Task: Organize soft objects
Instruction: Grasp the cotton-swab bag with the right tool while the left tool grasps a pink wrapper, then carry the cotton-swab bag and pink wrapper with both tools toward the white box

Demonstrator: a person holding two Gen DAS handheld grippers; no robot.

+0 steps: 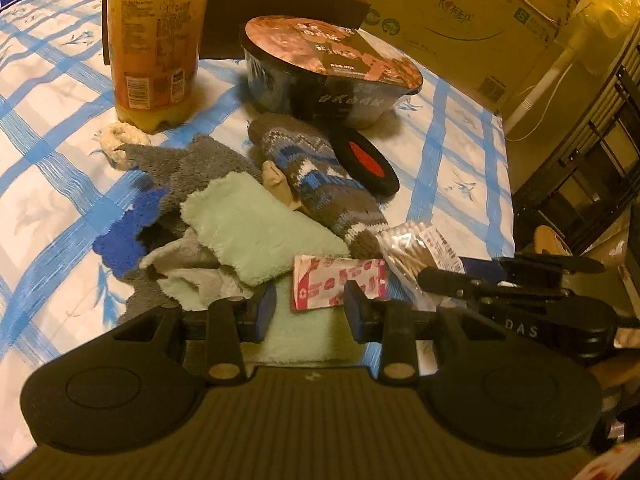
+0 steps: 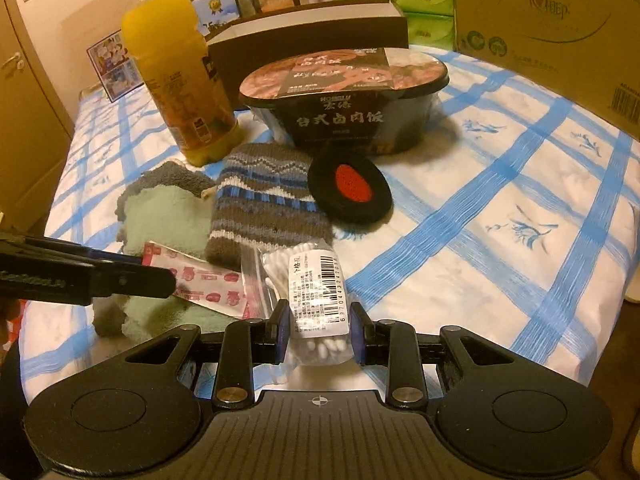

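Nearest to us, our right tongs (image 2: 319, 330) pinch a clear bag of cotton swabs (image 2: 314, 292), both blue pads pressed against its sides. Our left tongs (image 1: 309, 310) stand partly spread just over the near edge of a pink plaster packet (image 1: 338, 282); the pads (image 1: 265, 312) do not touch it.

The packet lies on a pale green cloth (image 1: 244, 228), just beside the swab bag. The cloth tops a heap with a grey fluffy cloth (image 1: 188, 164) and a blue one (image 1: 128, 232). To the right of the heap lies a knitted grey and blue sock (image 2: 264, 208), and against its far side a round black pad with a red middle (image 2: 352, 184).

Behind these stand a black lidded food bowl (image 2: 344, 100) and a bottle of orange juice (image 2: 176, 76), all on a table (image 2: 500, 200) under a white cover with blue checks. A cardboard box (image 2: 552, 28) stands at the far right.
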